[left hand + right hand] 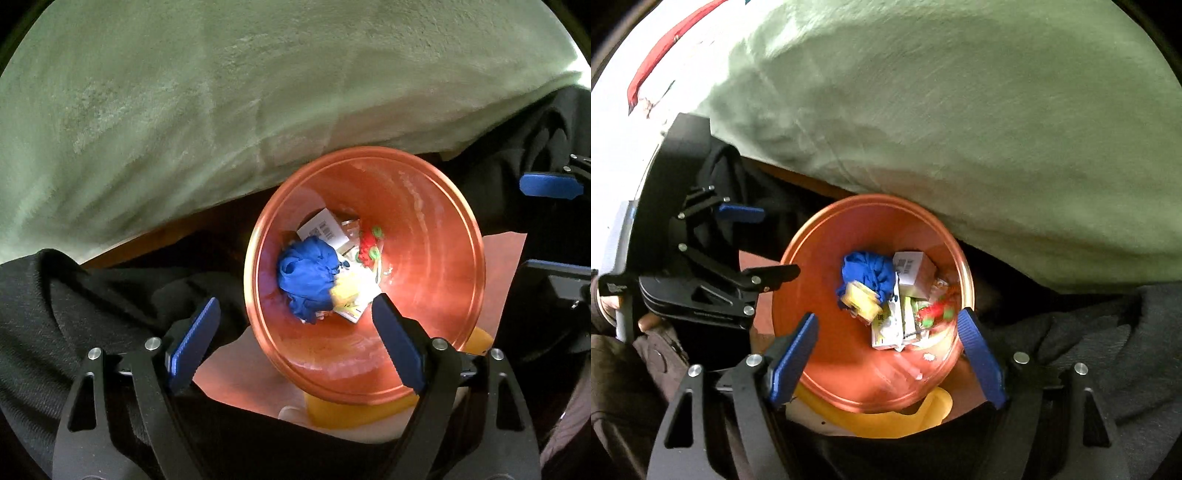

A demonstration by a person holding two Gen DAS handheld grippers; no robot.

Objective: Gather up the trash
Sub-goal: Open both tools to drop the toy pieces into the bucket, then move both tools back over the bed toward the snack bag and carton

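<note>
both grippers hang over an orange bucket [424, 229] that stands beside a pale green blanket [221, 92]. the left gripper [295, 314] has its blue pads spread wide, nothing between them. the right gripper [888, 328] is likewise spread and empty. the trash lies at the bucket's bottom: a crumpled blue glove [308, 277], a yellow wrapper [862, 301], a white carton [912, 271] and a red and green wrapper [936, 312].

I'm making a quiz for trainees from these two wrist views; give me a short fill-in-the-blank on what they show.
1. The crumpled blue cloth lies inside the round ____ plastic bin.
2. The white carton with a barcode lies ____ the bin.
3. Both the left gripper and the right gripper have their jaws ____.

Missing words: orange; inside; open
</note>
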